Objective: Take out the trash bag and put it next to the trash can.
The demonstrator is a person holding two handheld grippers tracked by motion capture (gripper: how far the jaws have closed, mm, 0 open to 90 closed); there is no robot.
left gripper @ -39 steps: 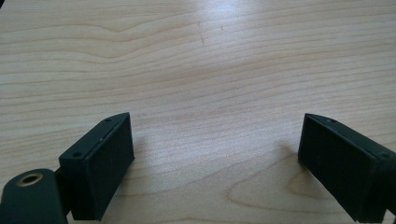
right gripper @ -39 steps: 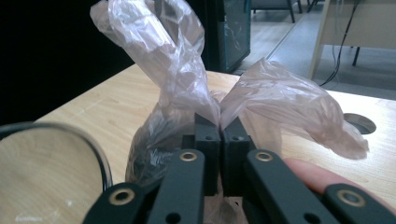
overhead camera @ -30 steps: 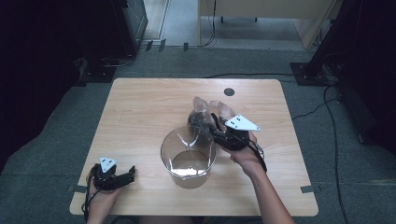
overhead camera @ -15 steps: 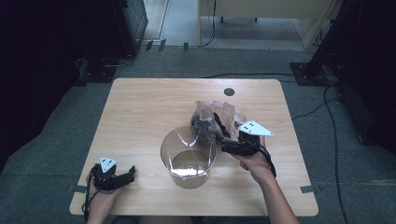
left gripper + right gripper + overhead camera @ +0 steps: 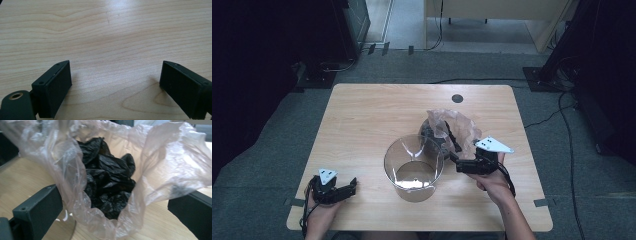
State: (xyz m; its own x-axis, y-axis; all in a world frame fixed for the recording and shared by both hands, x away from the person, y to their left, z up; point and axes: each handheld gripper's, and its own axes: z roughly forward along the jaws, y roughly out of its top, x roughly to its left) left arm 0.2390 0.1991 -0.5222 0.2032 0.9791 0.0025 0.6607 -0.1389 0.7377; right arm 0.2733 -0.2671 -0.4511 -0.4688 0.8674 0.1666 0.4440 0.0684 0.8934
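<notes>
Wooden table (image 5: 362,115): your right gripper (image 5: 453,156), jaws just opened beside the clear bag (image 5: 459,127), needs squarer aim; left gripper (image 5: 343,190) idles open.

The clear plastic bag (image 5: 140,182) stands open-mouthed between the 2 spread jaws of the right gripper (image 5: 115,205), its crumpled walls flaring above them, and neither pad presses on it. Inside sits a crumpled black bag (image 5: 110,182), bunched, centred just ahead of the jaws.

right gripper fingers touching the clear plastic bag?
Cannot tell. Right gripper view shows the black fingers spread wide either side of the clear plastic bag, no pressing, film overlaps their edges.
</notes>
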